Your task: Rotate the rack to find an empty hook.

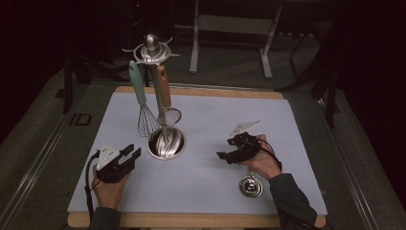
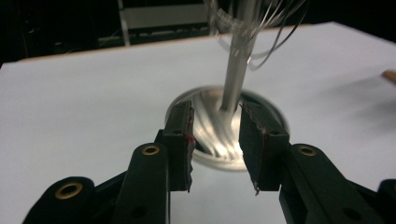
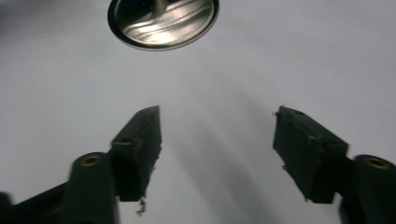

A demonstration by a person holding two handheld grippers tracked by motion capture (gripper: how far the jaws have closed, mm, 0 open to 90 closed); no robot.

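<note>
A steel utensil stand (image 1: 166, 143) rises from its round base on the white mat, its pole (image 2: 236, 70) topped by a hook ring (image 1: 151, 51). From the ring hang a teal-handled whisk (image 1: 142, 110) and a wooden-handled strainer (image 1: 168, 115). My left gripper (image 1: 131, 153) hovers just left of the base, open and empty; its own view has the base (image 2: 276, 116) right behind the jaws (image 2: 215, 140). At the right, my right gripper (image 1: 226, 148) points left toward the stand, open with only mat between its jaws (image 3: 217, 140); the base (image 3: 163, 21) lies ahead.
A small shiny round metal piece (image 1: 250, 186) lies on the mat by my right wrist. The mat covers a wooden board (image 1: 191, 220) whose front edge shows. Metal frame legs (image 1: 194, 52) stand on the floor behind the table.
</note>
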